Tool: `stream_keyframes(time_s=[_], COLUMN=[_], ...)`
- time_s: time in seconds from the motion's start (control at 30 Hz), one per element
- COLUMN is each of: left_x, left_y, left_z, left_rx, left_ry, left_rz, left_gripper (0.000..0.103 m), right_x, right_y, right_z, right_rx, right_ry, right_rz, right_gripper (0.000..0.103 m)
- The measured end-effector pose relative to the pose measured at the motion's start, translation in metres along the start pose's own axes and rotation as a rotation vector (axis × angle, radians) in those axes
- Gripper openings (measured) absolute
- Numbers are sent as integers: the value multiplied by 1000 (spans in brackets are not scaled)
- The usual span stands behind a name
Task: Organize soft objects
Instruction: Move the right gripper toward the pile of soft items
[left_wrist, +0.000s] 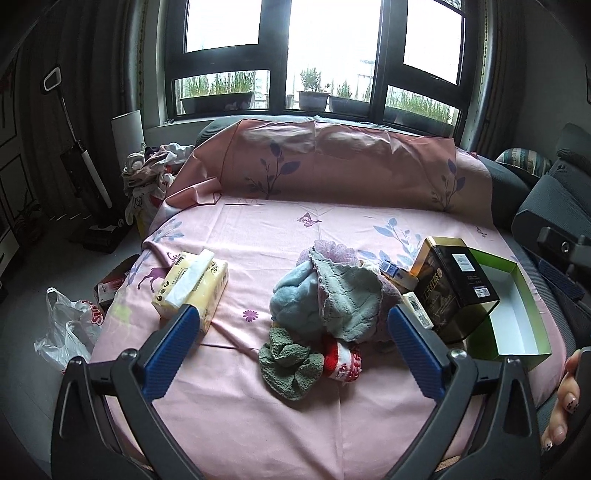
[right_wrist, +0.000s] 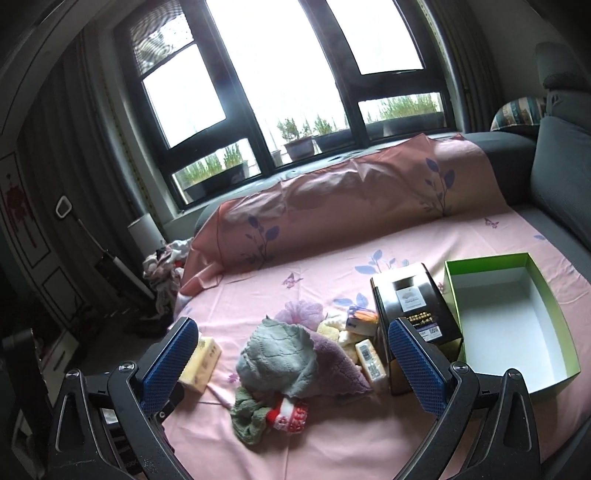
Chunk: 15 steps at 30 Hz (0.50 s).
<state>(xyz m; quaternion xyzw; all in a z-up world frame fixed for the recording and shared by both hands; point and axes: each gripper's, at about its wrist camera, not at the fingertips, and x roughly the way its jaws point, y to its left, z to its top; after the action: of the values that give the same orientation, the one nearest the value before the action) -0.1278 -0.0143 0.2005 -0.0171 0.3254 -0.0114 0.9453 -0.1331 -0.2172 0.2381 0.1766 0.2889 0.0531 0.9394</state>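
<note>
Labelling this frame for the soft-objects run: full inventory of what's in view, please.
cloth pile: several pieces, pale green, blue, purple, olive, red-white; middle of the sheet
tissue pack: 1, yellow; left of the pile
tin: 1, black and gold; right of the pile
small boxes: a few, pale; between pile and tin
open box: 1, green outside, white inside, nothing in it; far right
sheet: 1, pink, floral; over the sofa
plastic bag: 1, white; floor, left
potted plants: several, green; outside the window
left gripper: 1, blue pads, open, holding nothing
right gripper: 1, blue pads, open, holding nothing
hand: 1, right edge
</note>
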Motion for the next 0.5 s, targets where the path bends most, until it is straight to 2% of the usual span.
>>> stream_keyframes(time_s=[0.23, 0.3, 0.5], left_x=[36, 47, 74], left_y=[6, 9, 12], left_z=[-12, -17, -25], left_rx=[-9, -16, -66], left_ry=[-12, 9, 91], left_rz=[69, 59, 23], left_gripper=[102, 102, 102], right_x=[39, 48, 64], right_y=[-4, -3, -5], right_z=[-21, -27, -39], right_rx=[-14, -29, -40], right_ry=[61, 93, 119], right_rz=[-7, 4, -3], right_gripper=[103, 103, 103])
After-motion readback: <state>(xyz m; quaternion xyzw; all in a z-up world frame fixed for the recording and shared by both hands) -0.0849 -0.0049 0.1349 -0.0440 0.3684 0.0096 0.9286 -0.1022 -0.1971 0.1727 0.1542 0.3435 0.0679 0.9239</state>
